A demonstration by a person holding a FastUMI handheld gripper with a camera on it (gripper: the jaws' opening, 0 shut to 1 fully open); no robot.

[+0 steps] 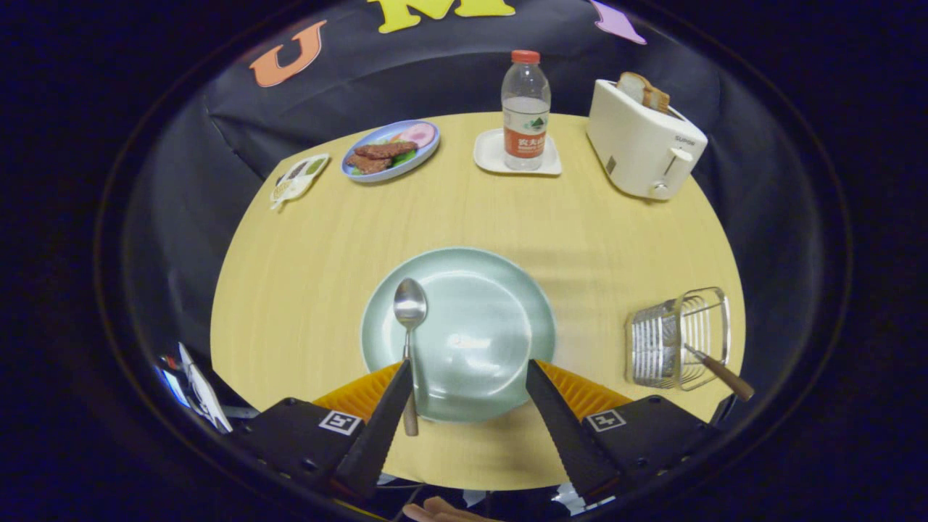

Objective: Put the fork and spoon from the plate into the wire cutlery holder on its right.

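Gripper (467, 366) at the near edge of a round, pale wood table (304, 275), its two fingers spread wide apart and holding nothing. Their tips lie over the near part of a pale green plate (500, 304), one toward each side of it.

Spoon (409, 341) on the left part of the plate: metal bowl pointing far, wooden handle end pointing near and overhanging the plate's near rim onto the table. The handle runs just beside the inner edge of the left finger; whether the two touch cannot be told.

Wire cutlery holder (678, 337) to the right of the plate, well apart from it, near the table's right edge. A wooden-handled utensil, presumably the fork (721, 373), leans in the holder with its handle sticking out toward the near right; its head is hidden among the wires.

Far side of the table, left to right: a small white dish (299, 179) with dark and green contents at the far left edge; a blue plate (391, 151) carrying brown meat slices, greens and a pink slice; a clear water bottle (525, 109) with a red cap, upright on a square white coaster (493, 156); and a white toaster (641, 145) with slices of bread (644, 90) standing in its slots.

Part of a person's hand (435, 511) shows below the gripper, nearer than the table.
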